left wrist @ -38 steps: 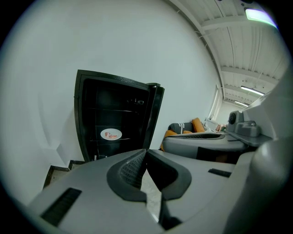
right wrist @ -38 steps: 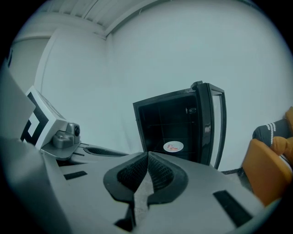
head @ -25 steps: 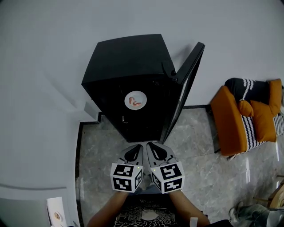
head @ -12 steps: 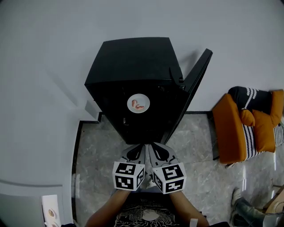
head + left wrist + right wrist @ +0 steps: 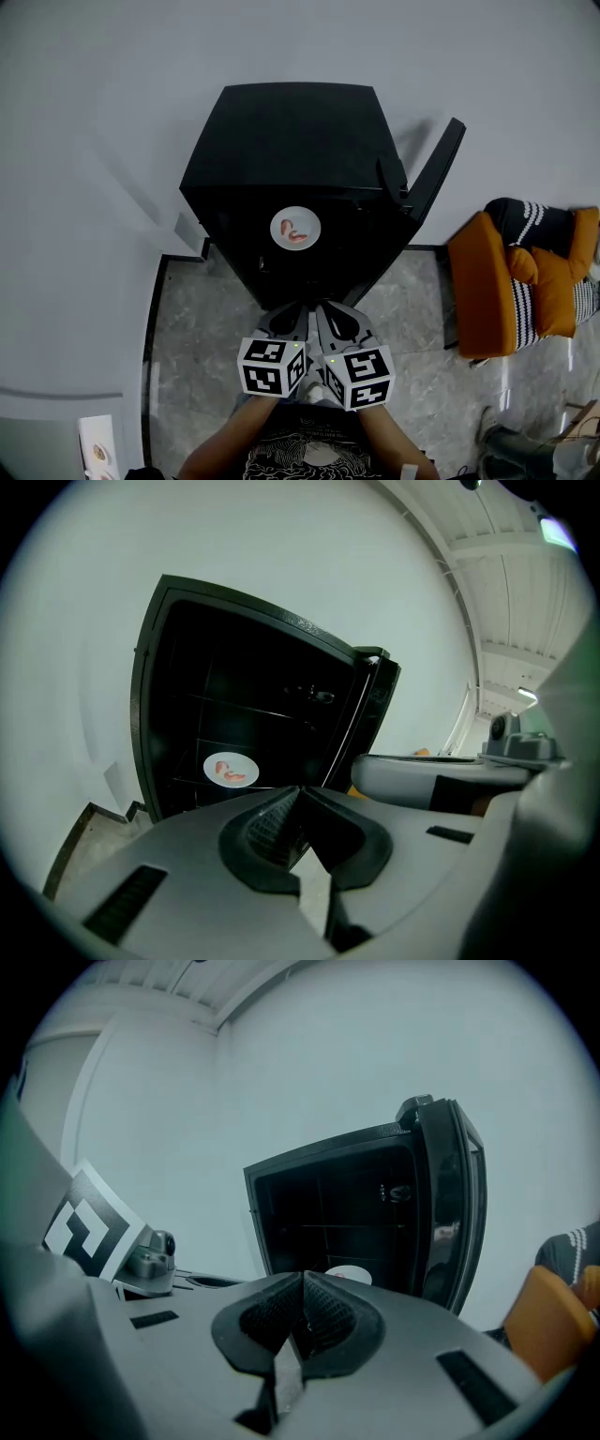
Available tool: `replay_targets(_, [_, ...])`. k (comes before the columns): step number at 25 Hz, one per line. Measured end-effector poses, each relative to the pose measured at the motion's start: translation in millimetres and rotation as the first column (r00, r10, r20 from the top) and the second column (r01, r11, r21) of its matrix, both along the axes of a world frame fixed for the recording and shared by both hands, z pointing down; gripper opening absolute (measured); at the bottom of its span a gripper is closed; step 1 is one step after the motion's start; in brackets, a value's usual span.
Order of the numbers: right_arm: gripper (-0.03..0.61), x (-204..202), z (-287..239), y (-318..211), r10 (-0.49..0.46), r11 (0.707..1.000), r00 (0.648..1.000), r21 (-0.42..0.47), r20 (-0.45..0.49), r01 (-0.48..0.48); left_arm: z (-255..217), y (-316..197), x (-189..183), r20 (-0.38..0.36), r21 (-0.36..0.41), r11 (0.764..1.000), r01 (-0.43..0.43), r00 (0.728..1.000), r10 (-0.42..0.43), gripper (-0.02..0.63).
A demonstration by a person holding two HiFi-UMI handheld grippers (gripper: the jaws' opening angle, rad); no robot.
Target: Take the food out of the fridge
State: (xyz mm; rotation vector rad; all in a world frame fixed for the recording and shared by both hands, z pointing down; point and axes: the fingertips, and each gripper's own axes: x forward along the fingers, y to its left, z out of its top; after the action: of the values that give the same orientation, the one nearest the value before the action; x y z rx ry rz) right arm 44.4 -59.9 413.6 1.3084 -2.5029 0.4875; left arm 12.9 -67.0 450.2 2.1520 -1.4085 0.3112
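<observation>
A small black fridge (image 5: 281, 141) stands against the white wall with its door (image 5: 433, 183) swung open to the right. On a shelf inside lies a white plate (image 5: 296, 228) with reddish food on it; the plate (image 5: 231, 770) also shows in the left gripper view, and its rim (image 5: 349, 1276) peeks over the jaws in the right gripper view. My left gripper (image 5: 298, 311) and right gripper (image 5: 319, 310) are side by side in front of the fridge, short of the opening. Both are shut with nothing between the jaws.
An orange chair (image 5: 492, 281) with a striped dark cushion stands right of the fridge. Marble floor (image 5: 197, 328) lies in front, edged by a dark skirting. A white object (image 5: 97, 452) sits at the lower left.
Both grippers have moved forward toward the fridge, still shut. The fridge and plate sit larger and more central in the head view; the chair has slid toward the right.
</observation>
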Motion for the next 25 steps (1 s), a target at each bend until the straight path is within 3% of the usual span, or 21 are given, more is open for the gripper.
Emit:
replay_targets(8, [0.021, -8, 10, -35, 0.006, 1.0, 0.999, -0.015, -0.031, -0.006, 14, -41, -10, -0.125, -0.013, 0.999, 0.04, 0.991, -0.041, 0.014])
replay_targets(14, [0.021, -17, 14, -59, 0.004, 1.0, 0.999, -0.028, -0.048, -0.006, 24, -68, -20, -0.262, -0.02, 0.997, 0.073, 0.962, -0.076, 0.014])
replay_targets(18, [0.021, -21, 22, -71, 0.002, 0.999, 0.998, -0.032, -0.07, -0.005, 36, -84, -32, -0.389, -0.035, 0.992, 0.122, 0.913, -0.126, 0.014])
replay_targets(25, [0.021, -29, 34, -90, -0.006, 0.999, 0.994, -0.054, -0.108, 0.0, 64, -113, -47, -0.591, -0.082, 0.986, 0.146, 0.79, -0.166, 0.014])
